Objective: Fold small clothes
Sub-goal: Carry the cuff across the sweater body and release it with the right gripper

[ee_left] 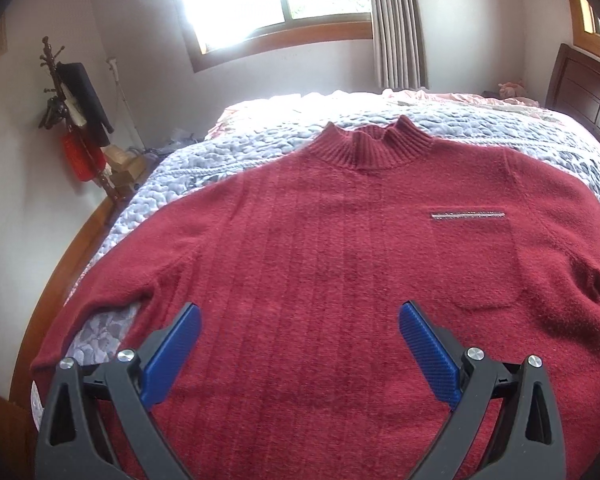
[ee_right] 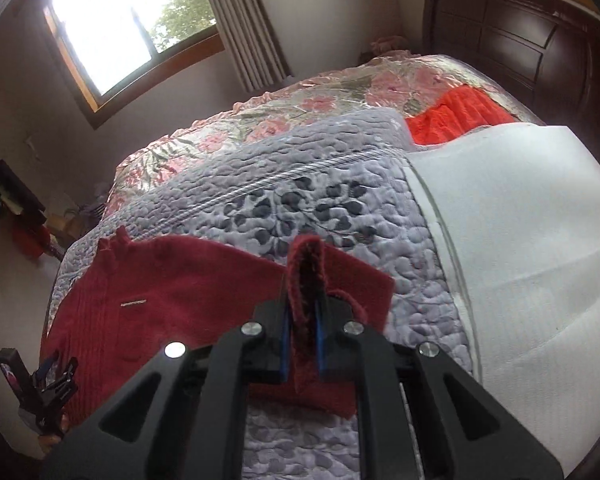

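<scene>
Left wrist view looks down on a dark red knit sweater spread flat, front up, across the middle of the frame on a lavender quilted bedspread. Its ribbed mock collar sits toward the top centre, and a chest pocket with a pale trim strip lies at centre right. The left gripper hangs over the lower body of the sweater, blue pads spread wide, nothing between them.

Right wrist view, lower centre: the right gripper is clamped narrow on the end of a sweater sleeve, which stands up between the pads. A white folded cloth fills the right side, with an orange-red fabric above it.
</scene>
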Motion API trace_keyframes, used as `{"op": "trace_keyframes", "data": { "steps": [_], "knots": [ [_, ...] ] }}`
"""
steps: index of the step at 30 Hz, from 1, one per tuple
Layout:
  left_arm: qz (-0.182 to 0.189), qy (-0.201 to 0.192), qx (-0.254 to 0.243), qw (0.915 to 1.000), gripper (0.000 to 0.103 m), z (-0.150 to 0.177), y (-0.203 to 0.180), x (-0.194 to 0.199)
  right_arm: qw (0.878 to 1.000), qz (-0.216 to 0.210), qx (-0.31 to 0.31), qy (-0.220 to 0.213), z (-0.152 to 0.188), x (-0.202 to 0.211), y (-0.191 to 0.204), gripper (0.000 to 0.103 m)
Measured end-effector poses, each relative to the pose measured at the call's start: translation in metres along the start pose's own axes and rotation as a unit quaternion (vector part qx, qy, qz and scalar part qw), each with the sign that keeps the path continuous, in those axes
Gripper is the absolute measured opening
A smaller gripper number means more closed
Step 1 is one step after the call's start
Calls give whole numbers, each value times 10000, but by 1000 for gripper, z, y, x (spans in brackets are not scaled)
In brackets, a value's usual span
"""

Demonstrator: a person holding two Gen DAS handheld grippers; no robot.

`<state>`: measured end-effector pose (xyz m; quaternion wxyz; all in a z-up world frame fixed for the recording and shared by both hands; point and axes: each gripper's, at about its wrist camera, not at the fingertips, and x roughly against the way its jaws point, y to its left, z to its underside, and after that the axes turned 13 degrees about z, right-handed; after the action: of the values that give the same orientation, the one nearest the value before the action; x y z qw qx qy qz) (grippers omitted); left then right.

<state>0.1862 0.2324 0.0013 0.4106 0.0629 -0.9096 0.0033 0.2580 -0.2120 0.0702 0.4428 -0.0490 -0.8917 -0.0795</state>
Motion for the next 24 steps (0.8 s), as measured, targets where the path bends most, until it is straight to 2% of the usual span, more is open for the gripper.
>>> {"op": "trace_keyframes", "data": {
  "steps": [7,13,17,19,24],
  "knots": [
    [-137,-3,134,9998,99,2,39,0,9918,-669,1065,209,6,-19,148,8],
    [-242,51,186,9995,99,5,62,-6,9773,-939,1787,637,43,-54,232,8],
    [-250,75,203,9995,99,6,66,-10,9687,-1004,2091,879,65,-77,262,9],
    [-232,105,193,9995,99,7,65,-13,9655,-1126,2094,1062,73,-87,268,23],
    [-63,164,99,9998,99,7,49,-19,9513,-2254,1616,1346,73,-80,254,36]
  ]
}}
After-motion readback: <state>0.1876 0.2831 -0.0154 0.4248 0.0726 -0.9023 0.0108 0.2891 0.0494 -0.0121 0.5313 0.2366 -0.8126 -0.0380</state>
